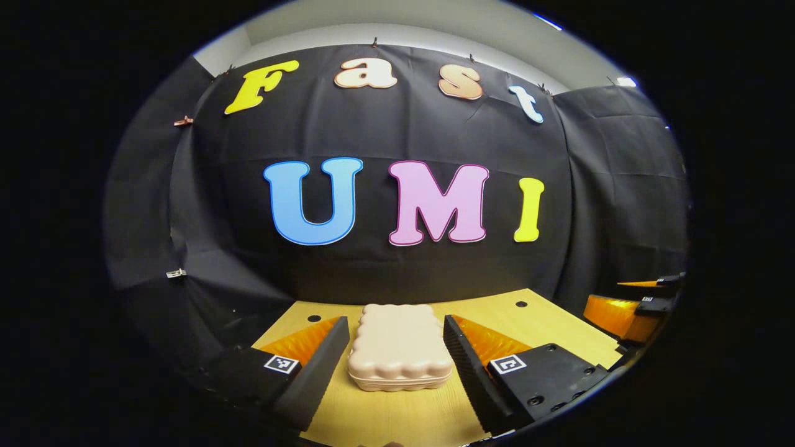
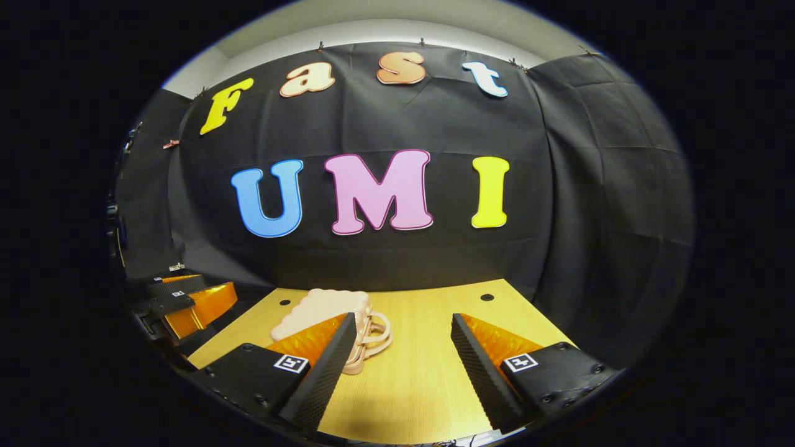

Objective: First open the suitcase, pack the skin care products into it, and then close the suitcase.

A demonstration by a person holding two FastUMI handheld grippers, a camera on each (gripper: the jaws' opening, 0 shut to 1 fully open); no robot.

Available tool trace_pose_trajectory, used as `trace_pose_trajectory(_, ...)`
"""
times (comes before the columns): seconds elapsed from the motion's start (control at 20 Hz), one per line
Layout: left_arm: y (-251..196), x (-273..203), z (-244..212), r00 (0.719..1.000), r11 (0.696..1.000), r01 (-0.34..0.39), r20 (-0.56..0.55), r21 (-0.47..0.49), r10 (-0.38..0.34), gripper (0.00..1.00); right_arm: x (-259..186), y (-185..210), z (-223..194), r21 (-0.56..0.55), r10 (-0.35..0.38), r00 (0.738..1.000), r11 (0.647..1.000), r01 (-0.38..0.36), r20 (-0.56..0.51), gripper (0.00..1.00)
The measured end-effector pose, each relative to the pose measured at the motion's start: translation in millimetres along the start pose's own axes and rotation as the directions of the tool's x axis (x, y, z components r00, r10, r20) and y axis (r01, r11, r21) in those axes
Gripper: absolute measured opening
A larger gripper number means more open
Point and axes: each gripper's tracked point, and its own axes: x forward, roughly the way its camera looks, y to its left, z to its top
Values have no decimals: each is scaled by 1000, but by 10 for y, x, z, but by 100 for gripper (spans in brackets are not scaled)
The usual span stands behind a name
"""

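A small pale pink suitcase [image 1: 397, 347] with a scalloped edge lies flat and closed on the wooden table [image 1: 385, 416]. In the left gripper view my left gripper [image 1: 396, 366] is open, its fingers either side of the case and apart from it. The right gripper view has the same suitcase [image 2: 323, 313] at the left, its looped handle [image 2: 376, 338] facing right. My right gripper [image 2: 402, 363] is open over bare table to the right of the case, its left finger in front of the case's corner. Each view also catches the other gripper [image 1: 640, 304] [image 2: 180, 301] at its edge.
The wooden table [image 2: 422, 372] has small dark holes [image 2: 487, 297] near its back edge. Black cloth walls close the booth behind and at both sides.
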Motion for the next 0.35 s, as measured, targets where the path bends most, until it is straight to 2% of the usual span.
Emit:
trace_pose_trajectory(0.15,17,-40,-15,1000,999,-8,8,39,8,96,-11,142,-67,-14,36,999,999,-37,-8,97)
trace_pose_trajectory(0.35,21,-106,-45,1000,1000,-7,8,29,7,96,-5,208,-107,-16,51,999,999,-52,-19,97)
